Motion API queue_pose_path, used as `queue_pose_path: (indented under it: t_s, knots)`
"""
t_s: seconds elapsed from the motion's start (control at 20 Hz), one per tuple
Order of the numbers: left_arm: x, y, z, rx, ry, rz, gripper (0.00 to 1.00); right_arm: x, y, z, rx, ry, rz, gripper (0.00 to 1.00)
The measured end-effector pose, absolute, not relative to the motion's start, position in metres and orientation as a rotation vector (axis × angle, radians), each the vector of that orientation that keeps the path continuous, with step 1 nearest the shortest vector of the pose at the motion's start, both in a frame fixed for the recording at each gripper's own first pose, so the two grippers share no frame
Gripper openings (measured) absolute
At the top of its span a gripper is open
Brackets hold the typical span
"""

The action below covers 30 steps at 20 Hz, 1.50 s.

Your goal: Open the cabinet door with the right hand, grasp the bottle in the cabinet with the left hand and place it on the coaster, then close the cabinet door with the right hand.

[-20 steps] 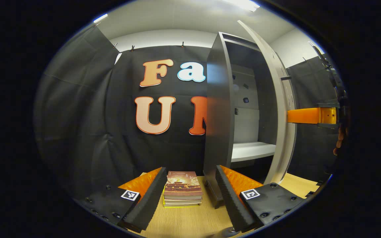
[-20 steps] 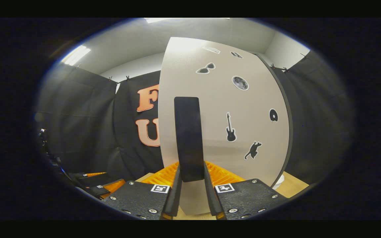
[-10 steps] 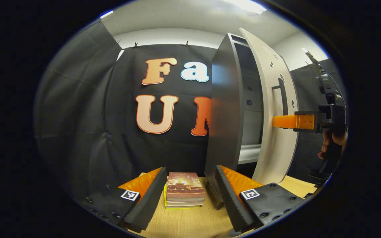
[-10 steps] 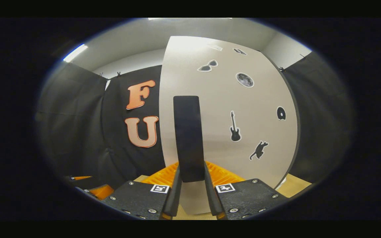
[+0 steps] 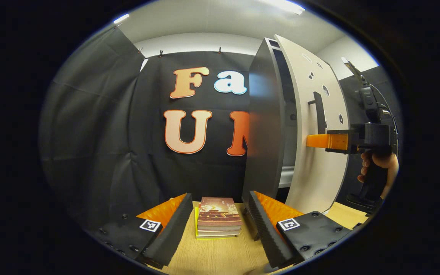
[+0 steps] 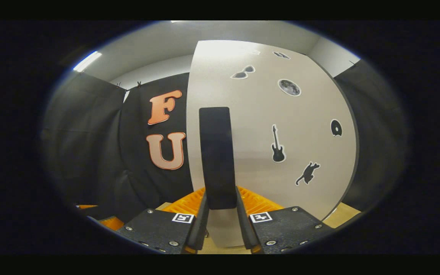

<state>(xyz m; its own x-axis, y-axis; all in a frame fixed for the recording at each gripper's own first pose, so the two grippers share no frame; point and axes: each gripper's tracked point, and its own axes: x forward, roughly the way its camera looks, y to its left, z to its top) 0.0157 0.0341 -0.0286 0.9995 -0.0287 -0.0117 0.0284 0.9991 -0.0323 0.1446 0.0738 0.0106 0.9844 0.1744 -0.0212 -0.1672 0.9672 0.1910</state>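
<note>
Right hand-held gripper [image 6: 222, 214] is clamped on the black door handle [image 6: 217, 156], one finger on each side of the bar, low down on its length. The cabinet door [image 6: 281, 114] stands pale and broad right in front of it, dotted with small black stickers: sunglasses [image 6: 243, 71], a moon [image 6: 289, 87], a guitar [image 6: 277, 144], a cat [image 6: 308, 172].

Over in the left gripper view, the same door [image 5: 315, 114] is seen nearly edge-on, standing just ajar from the dark cabinet [image 5: 264, 126], with only a narrow slot of the inside showing between the door and the cabinet's side; a strip of pale shelf [image 5: 287, 177] peeks out low in that gap. No telling from here where the bottle or the coaster sits. The right hand-held gripper [image 5: 313, 140] reaches in from the right and meets the handle [image 5: 320, 112], with a person's hand [image 5: 380, 168] wrapped around its grip.

The left hand-held gripper [image 5: 218, 221] is released, fingers spread wide and low over the wooden tabletop [image 5: 220, 256], gripping nothing. Between those fingers, farther back on the tabletop, lies a small stack of books [image 5: 219, 217], flat, just to the left of the cabinet's base and in front of the black cloth wall
</note>
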Motion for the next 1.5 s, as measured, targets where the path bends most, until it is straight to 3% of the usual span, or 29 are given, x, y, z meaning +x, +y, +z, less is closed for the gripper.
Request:
queue_pose_path:
  t_s: [0.55,0.75,0.9,1.05,1.5]
  knots:
    - [0.018,0.03,-0.023,-0.014,0.017,0.016,0.94,0.174,0.09,0.01,0.154,0.027,0.212,0.43]
    - [0.021,0.026,-0.024,-0.011,0.023,0.028,0.94,0.174,0.095,0.01,0.171,0.025,0.255,0.57]
    - [0.021,0.024,-0.023,-0.011,0.024,0.037,0.94,0.173,0.098,0.012,0.174,0.024,0.28,0.74]
    - [0.019,0.022,-0.024,-0.022,0.025,0.05,0.94,0.172,0.1,0.012,0.17,0.027,0.299,0.84]
    - [0.011,0.018,-0.024,-0.035,0.045,0.094,0.94,0.159,0.083,0.008,0.143,0.027,0.305,0.93]
